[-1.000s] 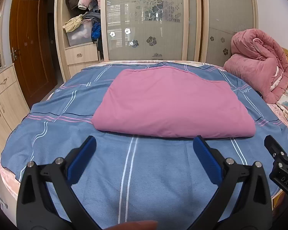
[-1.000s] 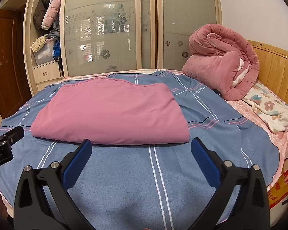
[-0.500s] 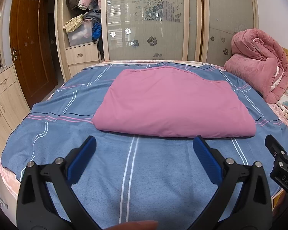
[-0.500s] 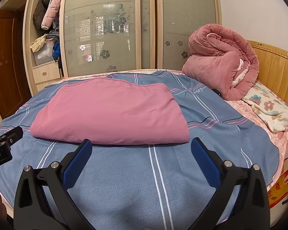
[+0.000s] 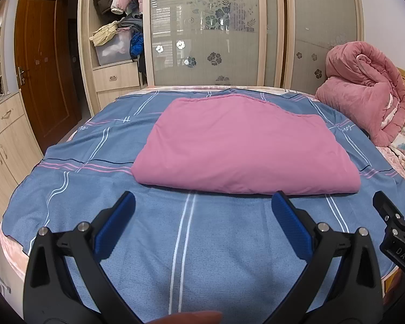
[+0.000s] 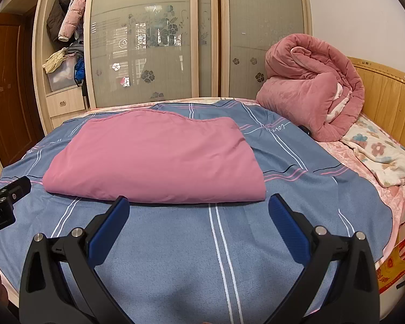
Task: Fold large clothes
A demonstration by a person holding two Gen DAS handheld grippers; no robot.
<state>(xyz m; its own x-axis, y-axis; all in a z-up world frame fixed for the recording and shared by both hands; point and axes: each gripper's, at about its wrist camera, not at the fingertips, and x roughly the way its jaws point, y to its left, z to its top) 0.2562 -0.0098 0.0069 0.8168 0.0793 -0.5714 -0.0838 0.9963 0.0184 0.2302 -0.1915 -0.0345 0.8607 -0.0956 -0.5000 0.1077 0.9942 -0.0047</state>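
Observation:
A pink cloth (image 5: 243, 145) (image 6: 156, 159) lies folded into a flat rectangle in the middle of the bed, on the blue striped sheet (image 5: 183, 243) (image 6: 221, 245). My left gripper (image 5: 202, 202) hangs open over the sheet just short of the cloth's near edge, nothing between its blue pads. My right gripper (image 6: 198, 205) is also open and empty, level with the same near edge. Each gripper shows at the edge of the other's view: the right one (image 5: 397, 224) and the left one (image 6: 2, 199).
A rolled pink quilt (image 5: 364, 102) (image 6: 313, 86) sits at the headboard end beside a floral blanket (image 6: 383, 156). Sliding wardrobe doors (image 5: 216, 32) stand behind the bed, a wooden door (image 5: 43, 62) to the left. A bag (image 6: 397, 267) stands on the floor at right.

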